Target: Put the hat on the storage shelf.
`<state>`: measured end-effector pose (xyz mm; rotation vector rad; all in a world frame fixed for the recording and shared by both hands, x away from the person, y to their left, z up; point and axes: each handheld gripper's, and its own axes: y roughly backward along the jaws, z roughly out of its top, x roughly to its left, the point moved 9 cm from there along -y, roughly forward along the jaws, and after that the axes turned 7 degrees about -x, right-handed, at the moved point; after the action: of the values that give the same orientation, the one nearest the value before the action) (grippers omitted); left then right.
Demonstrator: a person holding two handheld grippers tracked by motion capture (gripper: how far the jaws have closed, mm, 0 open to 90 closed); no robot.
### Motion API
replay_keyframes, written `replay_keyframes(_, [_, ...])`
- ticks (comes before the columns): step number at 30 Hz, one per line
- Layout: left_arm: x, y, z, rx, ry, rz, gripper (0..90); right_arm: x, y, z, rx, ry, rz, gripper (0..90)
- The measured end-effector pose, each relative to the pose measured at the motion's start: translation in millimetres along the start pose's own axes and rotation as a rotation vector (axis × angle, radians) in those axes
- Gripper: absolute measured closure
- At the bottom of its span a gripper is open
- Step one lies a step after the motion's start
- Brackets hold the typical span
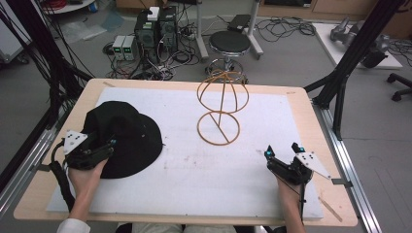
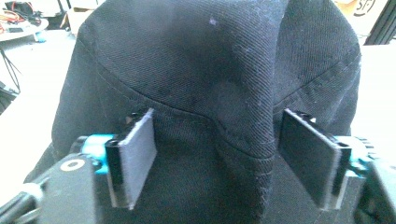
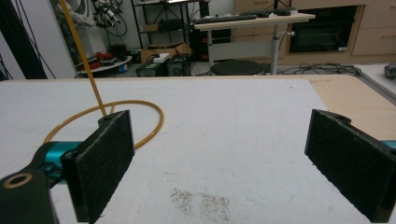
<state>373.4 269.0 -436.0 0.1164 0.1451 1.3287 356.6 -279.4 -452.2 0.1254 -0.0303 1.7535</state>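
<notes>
High view: black hat (crown up) beside wire stand.

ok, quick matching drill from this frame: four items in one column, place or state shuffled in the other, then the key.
Items
1. black hat
2. wire hat stand
3. left gripper
4. right gripper

Place or state
A. upright near the table's far middle, round base on the white mat
B. open over bare mat, near the table's right side
C. lying on the mat's left part
D. open, jaws either side of a fold of black fabric

Pairs: 1-C, 2-A, 3-D, 4-B
</notes>
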Motion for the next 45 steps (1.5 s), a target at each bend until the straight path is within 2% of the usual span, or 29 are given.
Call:
replay_keyframes(2, [1.4, 0.3, -0.1, -0.011, 0.003, 0.019, 34.1, 0.1, -0.3, -0.2, 0.0, -0.002, 0.001, 7.4])
replay_keyframes(3, [2.0, 0.7, -0.3, -0.015, -0.001, 0.025, 40.4, 0.1, -0.3, -0.2, 0.001, -0.002, 0.001, 7.4])
replay_keyframes(4, [2.3, 1.0, -0.5, -0.02, -0.002, 0.032, 40.4, 0.1, -0.3, -0.2, 0.001, -0.002, 0.001, 7.4])
replay_keyframes(6, [2.8, 1.6, -1.1, -0.024, -0.01, 0.038, 47.2, 0.0, -0.2, -0.2, 0.001, -0.003, 0.001, 7.3])
replay_keyframes(7, [1.5, 1.5, -1.1, -0.026, -0.009, 0.015, 52.7, 0.0, -0.2, -0.2, 0.001, -0.003, 0.001, 7.3])
replay_keyframes(8, [-0.9, 1.7, -1.8, -0.019, -0.006, -0.021, 64.9, 0.1, -0.2, -0.2, 0.002, -0.003, 0.002, 7.4])
replay_keyframes(9, [-2.3, 1.2, -1.8, -0.02, -0.006, -0.011, 77.4, 0.1, -0.3, -0.3, 0.001, -0.005, 0.002, 7.3])
replay_keyframes(11, [-3.5, -1.1, -3.0, -0.001, -0.011, 0.027, 85.3, 0.2, -0.5, -0.5, 0.003, -0.005, 0.002, 7.4])
replay_keyframes(14, [-4.6, -1.8, -2.4, -0.001, -0.006, 0.031, 86.0, 0.1, -0.2, -0.2, 0.001, -0.005, 0.002, 7.3])
replay_keyframes(18, [-2.6, 1.2, -1.3, -0.027, 0.031, -0.019, 86.1, -0.2, -0.3, -0.4, 0.003, -0.004, 0.003, 7.4])
replay_keyframes(21, [-3.9, 2.6, -0.6, -0.043, -0.001, -0.045, 86.1, 0.0, -0.3, -0.2, 0.001, -0.004, 0.004, 7.4])
replay_keyframes(28, [-5.4, 3.2, -0.2, -0.049, -0.009, -0.068, 86.1, -0.2, 0.0, 0.1, 0.001, -0.003, 0.002, 7.4])
replay_keyframes(31, [-9.2, 4.4, 1.4, -0.067, -0.029, -0.104, 86.1, -1.6, -0.1, 0.2, 0.0, -0.007, 0.0, 7.4])
replay_keyframes(34, [-13.2, 4.5, 2.8, -0.07, -0.041, -0.121, 86.2, -1.5, -0.1, 0.3, -0.001, -0.008, 0.001, 7.4])
replay_keyframes(45, [-34.0, 14.6, 26.1, -0.149, -0.073, -0.165, 86.1, -2.5, -0.3, 0.6, -0.002, -0.015, 0.002, 7.4])
